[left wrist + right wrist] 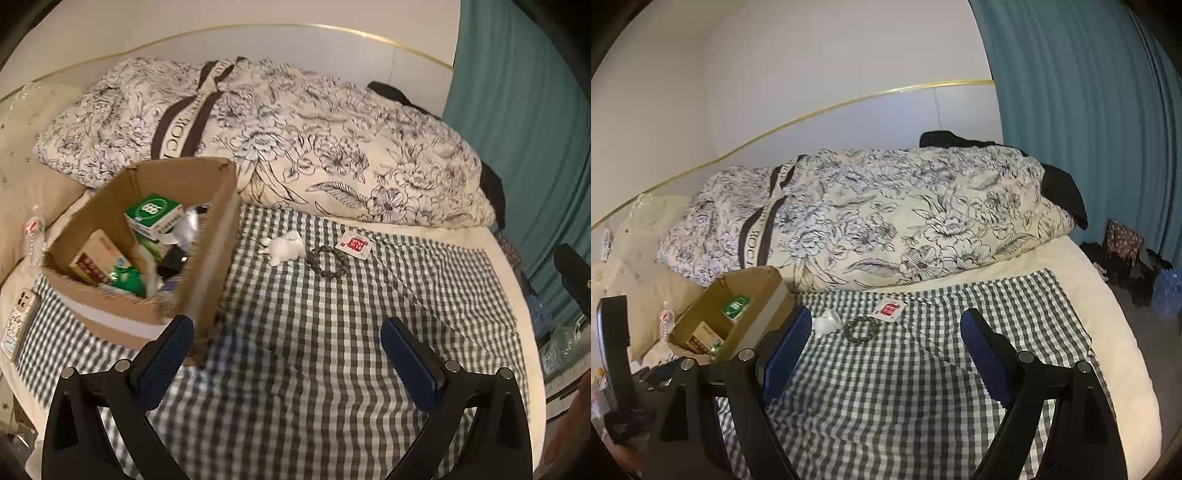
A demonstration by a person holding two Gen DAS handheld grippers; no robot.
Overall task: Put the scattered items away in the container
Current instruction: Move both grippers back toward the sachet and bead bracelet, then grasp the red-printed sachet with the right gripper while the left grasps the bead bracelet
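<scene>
You're working on a bed [491, 258] against a white wall, teal curtain [1089, 110] on the right, a floral duvet [295, 147] bunched along the far side and a gingham cloth [332, 350] spread over the near part. The cardboard box [207, 266] sits on the left of the cloth and already has packets in it, including a green-and-white carton [155, 214].

Three things are left out, in a row just right of the box: a small white figurine [282, 246], a dark bead bracelet [328, 261] and a red-and-white sachet [355, 243]. All lie flat on the cloth, close together but apart.

Both tools are empty with their pads spread wide: left tool [286, 354] near the box corner, right tool [886, 347] pointing toward the row.

Stuff to watch, I reckon: the bracelet and sachet are low and flat, so you could pinch the cloth along with them and drag everything. The bracelet is floppy and may slip out sideways. Your left tool is also close to the box, so a careless swing could knock it over.
</scene>
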